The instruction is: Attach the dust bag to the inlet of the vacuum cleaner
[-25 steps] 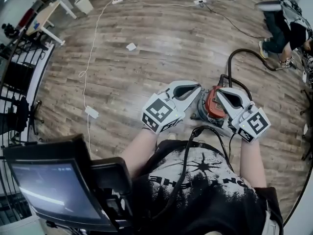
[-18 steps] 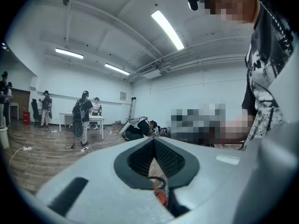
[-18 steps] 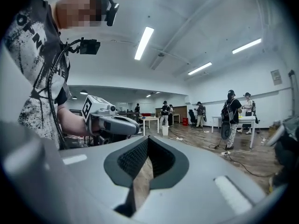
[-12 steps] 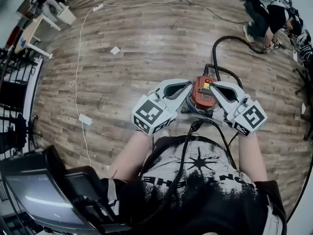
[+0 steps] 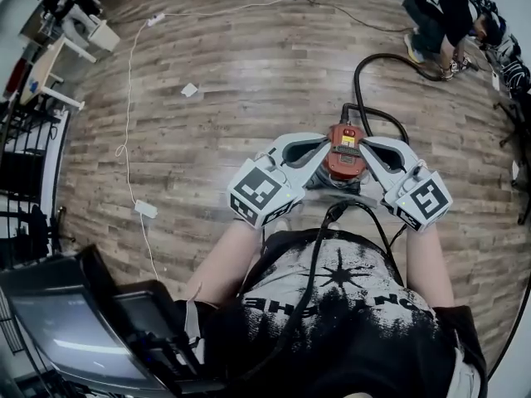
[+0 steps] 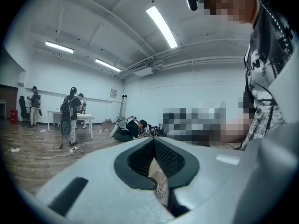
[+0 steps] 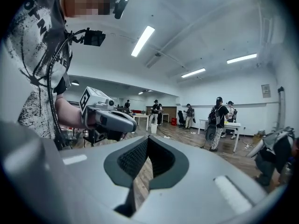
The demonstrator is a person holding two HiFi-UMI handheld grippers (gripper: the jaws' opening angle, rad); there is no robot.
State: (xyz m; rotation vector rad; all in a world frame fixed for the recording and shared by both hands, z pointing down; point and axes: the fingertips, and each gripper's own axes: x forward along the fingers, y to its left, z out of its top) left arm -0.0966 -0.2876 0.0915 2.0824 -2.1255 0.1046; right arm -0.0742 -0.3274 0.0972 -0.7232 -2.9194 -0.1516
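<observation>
We look down on a wooden floor [image 5: 207,123]. The red-topped vacuum cleaner [image 5: 343,150] stands on it, seen between our two grippers, its black hose [image 5: 358,80] curving away. Our left gripper [image 5: 319,148] and right gripper [image 5: 369,149] keep fingers pressed together, holding nothing.

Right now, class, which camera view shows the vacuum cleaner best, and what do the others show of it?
The head view: the red-topped vacuum cleaner is seen from above on the wooden floor, its black hose curling away. The left and right gripper views show none of it; both look out across the room.
</observation>
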